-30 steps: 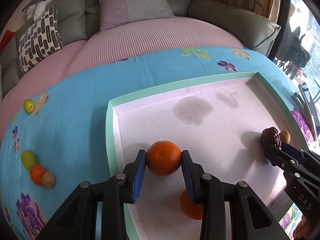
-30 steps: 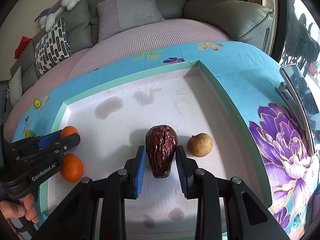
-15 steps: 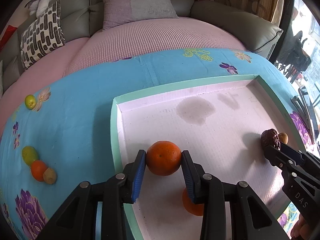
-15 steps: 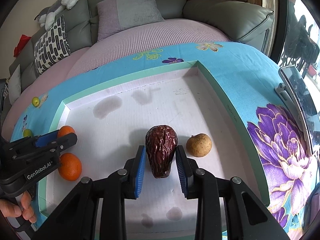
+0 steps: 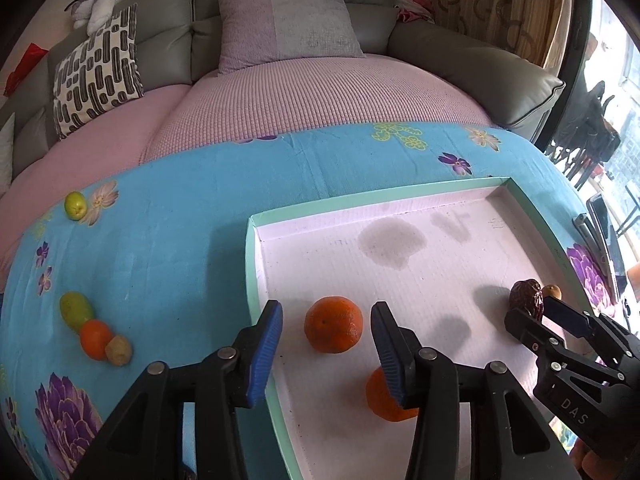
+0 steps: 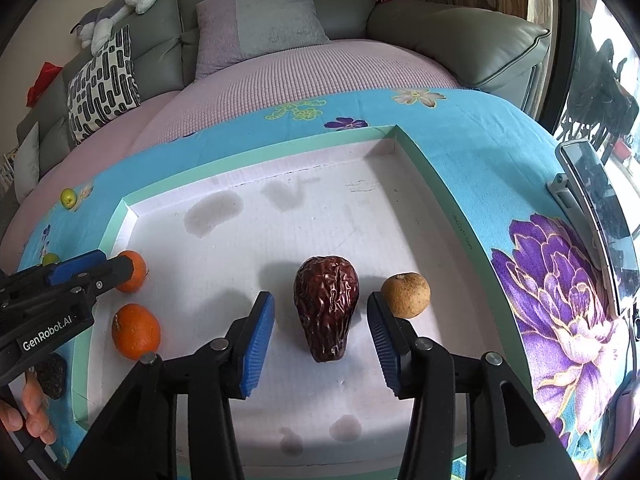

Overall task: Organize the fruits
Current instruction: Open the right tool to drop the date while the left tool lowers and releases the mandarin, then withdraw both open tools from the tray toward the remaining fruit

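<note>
Resting on the white floor of the green-rimmed tray [image 6: 436, 176] were two oranges, a wrinkled dark red date [image 6: 326, 312] and a small brown fruit [image 6: 406, 294]. The left gripper [image 5: 326, 354] had just been opening, its blue pads clear of the orange [image 5: 333, 330] between them. The right gripper [image 6: 320, 344] had likewise just been opening, the date lying free between its pads. Other fruits lay outside on the blue floral cloth [image 5: 180, 240].

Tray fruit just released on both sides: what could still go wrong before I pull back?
1. The orange lies loose between the left gripper fingers, which have just been opening; it may roll toward the second orange behind.
2. The right gripper's right-hand finger sits close to the small tan fruit; withdrawing could nudge it.
3. The wrinkled dark fruit may catch on a finger.
</note>
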Available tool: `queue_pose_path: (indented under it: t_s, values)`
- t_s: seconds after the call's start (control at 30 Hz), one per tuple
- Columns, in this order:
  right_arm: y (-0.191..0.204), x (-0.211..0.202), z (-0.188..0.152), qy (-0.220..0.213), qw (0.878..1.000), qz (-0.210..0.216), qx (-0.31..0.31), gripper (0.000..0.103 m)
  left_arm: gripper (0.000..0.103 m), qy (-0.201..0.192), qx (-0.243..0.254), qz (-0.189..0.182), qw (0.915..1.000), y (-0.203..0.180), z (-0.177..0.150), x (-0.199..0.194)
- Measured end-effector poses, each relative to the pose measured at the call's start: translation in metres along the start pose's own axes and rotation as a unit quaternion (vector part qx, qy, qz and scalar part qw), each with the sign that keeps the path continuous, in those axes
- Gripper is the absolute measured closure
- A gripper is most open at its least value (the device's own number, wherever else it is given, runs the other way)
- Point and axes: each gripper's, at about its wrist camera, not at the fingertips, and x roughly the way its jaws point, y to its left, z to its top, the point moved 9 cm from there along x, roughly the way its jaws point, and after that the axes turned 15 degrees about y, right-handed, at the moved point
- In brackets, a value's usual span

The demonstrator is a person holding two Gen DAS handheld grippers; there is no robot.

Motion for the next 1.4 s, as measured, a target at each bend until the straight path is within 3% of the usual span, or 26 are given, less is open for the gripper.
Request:
queue_pose_path:
  t_s: [0.13, 0.23, 0.3, 0.43, 0.57, 0.73, 0.8, 1.4]
  values:
    - [0.003, -0.003, 0.001, -0.006, 1.000, 0.004, -0.005, 0.045, 0.042, -0.009, -0.015, 0.003, 0.9999, 0.009, 0.000, -0.008]
    - [0.005, -0.008, 0.003, -0.012, 1.000, 0.003, -0.008, 0.031, 0.038, -0.013, -0.029, 0.009, 0.9995, 0.018, -0.001, -0.011]
    - [0.006, -0.011, 0.004, -0.018, 1.000, 0.003, -0.010, 0.031, 0.031, -0.017, -0.039, 0.016, 0.9990, 0.026, -0.001, -0.013]
    - [0.007, -0.016, 0.006, -0.026, 1.000, -0.002, -0.016, 0.027, 0.028, -0.024, -0.068, 0.026, 0.9970, 0.043, -0.002, -0.015]
    - [0.008, -0.019, 0.008, -0.036, 0.999, -0.006, -0.018, 0.025, 0.010, -0.030, -0.102, 0.042, 0.9935, 0.063, -0.003, -0.015]
    - [0.007, -0.018, 0.008, -0.035, 0.999, -0.011, -0.020, 0.022, 0.007, -0.031, -0.128, 0.062, 0.9893, 0.081, -0.006, -0.014]
    - [0.007, -0.017, 0.008, -0.034, 0.999, -0.015, -0.020, 0.022, 0.001, -0.029, -0.134, 0.075, 0.9877, 0.087, -0.008, -0.012]
    - [0.005, -0.019, 0.010, -0.043, 0.999, -0.023, -0.014, 0.021, 0.000, -0.033, -0.127, 0.100, 0.9863, 0.094, -0.014, -0.016]
